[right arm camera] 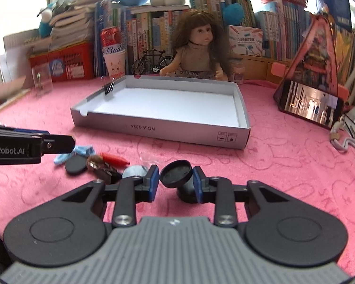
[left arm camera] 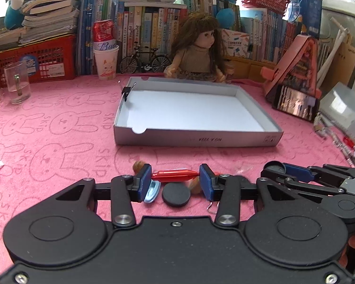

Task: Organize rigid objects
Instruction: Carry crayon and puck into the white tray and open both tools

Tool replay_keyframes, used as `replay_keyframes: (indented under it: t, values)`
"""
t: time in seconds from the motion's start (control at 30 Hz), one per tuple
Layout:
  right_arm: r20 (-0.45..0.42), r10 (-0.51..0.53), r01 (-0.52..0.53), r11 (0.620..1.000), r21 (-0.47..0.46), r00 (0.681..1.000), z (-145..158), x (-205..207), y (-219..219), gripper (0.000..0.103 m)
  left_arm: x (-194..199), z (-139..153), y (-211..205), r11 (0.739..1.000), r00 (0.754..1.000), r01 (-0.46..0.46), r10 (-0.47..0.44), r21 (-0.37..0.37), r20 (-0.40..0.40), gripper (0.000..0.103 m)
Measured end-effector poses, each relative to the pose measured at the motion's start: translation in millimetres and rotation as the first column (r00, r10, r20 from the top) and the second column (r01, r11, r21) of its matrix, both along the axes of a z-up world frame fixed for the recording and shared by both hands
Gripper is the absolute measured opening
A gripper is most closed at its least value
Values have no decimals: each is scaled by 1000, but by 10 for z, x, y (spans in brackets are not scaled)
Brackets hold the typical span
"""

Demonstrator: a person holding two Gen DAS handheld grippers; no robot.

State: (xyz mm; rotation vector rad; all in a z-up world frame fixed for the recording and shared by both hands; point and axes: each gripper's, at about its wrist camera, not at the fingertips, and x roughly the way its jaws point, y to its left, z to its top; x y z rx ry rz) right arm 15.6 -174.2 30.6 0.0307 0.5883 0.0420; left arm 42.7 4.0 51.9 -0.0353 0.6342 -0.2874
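My left gripper [left arm camera: 175, 177] is shut end to end on a red pen-like stick [left arm camera: 175, 175], just above the pink cloth. Under it lie a black disc [left arm camera: 176, 194], a light blue clip [left arm camera: 152, 191] and walnuts [left arm camera: 138, 165]. My right gripper [right arm camera: 176, 181] is shut on a black round cap piece [right arm camera: 176, 174], held a little above the cloth; it also shows at the right of the left wrist view [left arm camera: 275, 168]. The grey cardboard tray [left arm camera: 196, 139] stands ahead with a black binder clip [left arm camera: 126, 91] on its left wall. The left gripper also shows in the right wrist view [right arm camera: 59, 144].
A doll [left arm camera: 198, 54], books, a toy bicycle [left arm camera: 144, 60], cups and a red basket [left arm camera: 35, 59] line the back. A glass mug [left arm camera: 17, 82] stands at left. A phone [left arm camera: 295, 103] on a pink stand and cables sit at right. A silver disc [right arm camera: 135, 170] lies near the pile.
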Motion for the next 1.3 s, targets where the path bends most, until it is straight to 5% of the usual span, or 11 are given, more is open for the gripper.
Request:
replay_keyframes:
  t: [0.73,1.3]
  values:
    - [-23,29,-27,997,77,999,437,574,-291,36,749,366,-128,996,997,50,-54,-71,-54,42]
    - [-245,48,15,968,250,968,377,1486,-631,36,1732,164,-309,999,973,37,-40,-18,-227,42]
